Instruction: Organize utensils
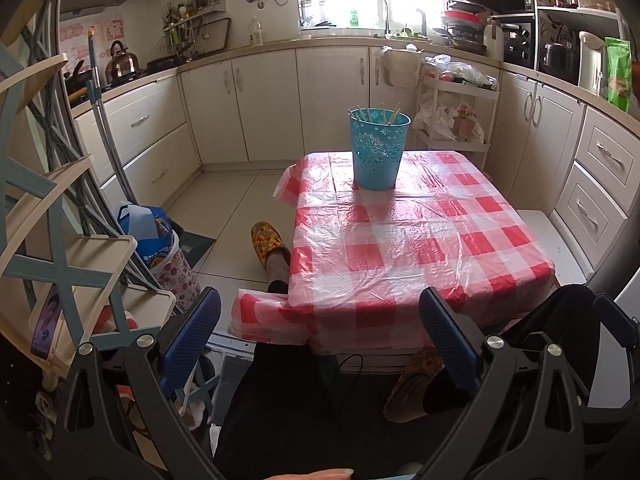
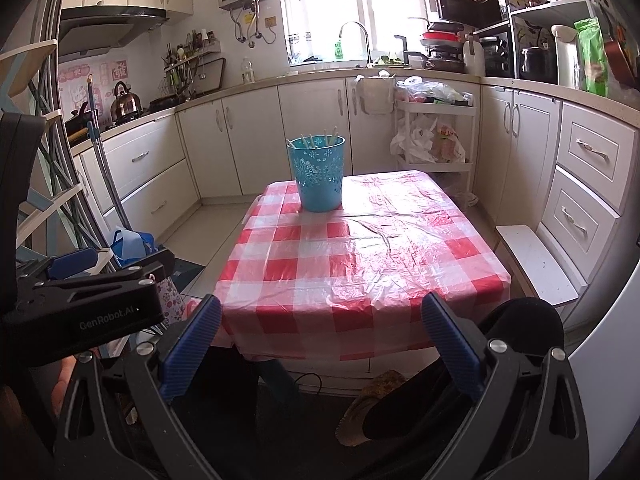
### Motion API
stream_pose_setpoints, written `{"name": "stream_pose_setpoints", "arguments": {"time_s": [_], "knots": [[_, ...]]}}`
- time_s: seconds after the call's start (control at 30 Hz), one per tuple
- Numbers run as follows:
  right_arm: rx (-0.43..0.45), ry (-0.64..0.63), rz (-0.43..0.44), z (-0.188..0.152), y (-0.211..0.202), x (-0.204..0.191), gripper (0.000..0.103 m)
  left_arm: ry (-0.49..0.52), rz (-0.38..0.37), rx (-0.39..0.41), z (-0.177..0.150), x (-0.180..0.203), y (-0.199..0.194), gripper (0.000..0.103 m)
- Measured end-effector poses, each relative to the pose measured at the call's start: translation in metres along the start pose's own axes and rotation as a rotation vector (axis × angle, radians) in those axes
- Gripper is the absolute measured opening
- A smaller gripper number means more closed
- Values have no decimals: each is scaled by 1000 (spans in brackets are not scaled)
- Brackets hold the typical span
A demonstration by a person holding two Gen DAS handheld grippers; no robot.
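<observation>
While both grippers hang back off the near edge, the small tabletop (image 1: 420, 240) under its red-and-white checked plastic cloth is bare apart from one thing: a turquoise plastic bucket-shaped holder with a cut-out flower pattern (image 1: 379, 148). It stands upright toward the far edge, at about 12 o'clock from the left wrist camera and nearer 11 o'clock from the right one (image 2: 318, 174). A handful of pale chopstick-like utensils (image 1: 384, 115) poke out over its rim, leaning against the inside; can't tell exactly how many.

Left gripper (image 1: 320, 344) has its blue ribbed fingers (image 1: 190, 344) wide apart with nothing between them, held over the person's dark-trousered lap. Right gripper (image 2: 320, 348) is the same deal, fingers (image 2: 450, 348) spread and empty. Neither touches the cloth. From the right camera the left gripper's black body sits at 9 o'clock.

A yellow patterned slipper (image 1: 267, 242) rests on the floor tiles at the table's 9 o'clock side.
</observation>
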State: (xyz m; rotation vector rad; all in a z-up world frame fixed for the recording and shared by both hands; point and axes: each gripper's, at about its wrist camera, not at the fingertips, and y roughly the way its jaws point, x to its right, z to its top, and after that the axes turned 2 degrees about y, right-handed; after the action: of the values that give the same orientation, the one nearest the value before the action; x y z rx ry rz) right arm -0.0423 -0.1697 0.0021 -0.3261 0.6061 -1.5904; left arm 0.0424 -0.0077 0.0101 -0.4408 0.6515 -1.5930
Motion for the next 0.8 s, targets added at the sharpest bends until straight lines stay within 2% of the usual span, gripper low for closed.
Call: {"name": "stream_pose_setpoints", "arguments": {"time_s": [0.8], "knots": [[-30,-32,-8,-2,6,-7,96,-29,-12,13,1,-5,-3,95]]}}
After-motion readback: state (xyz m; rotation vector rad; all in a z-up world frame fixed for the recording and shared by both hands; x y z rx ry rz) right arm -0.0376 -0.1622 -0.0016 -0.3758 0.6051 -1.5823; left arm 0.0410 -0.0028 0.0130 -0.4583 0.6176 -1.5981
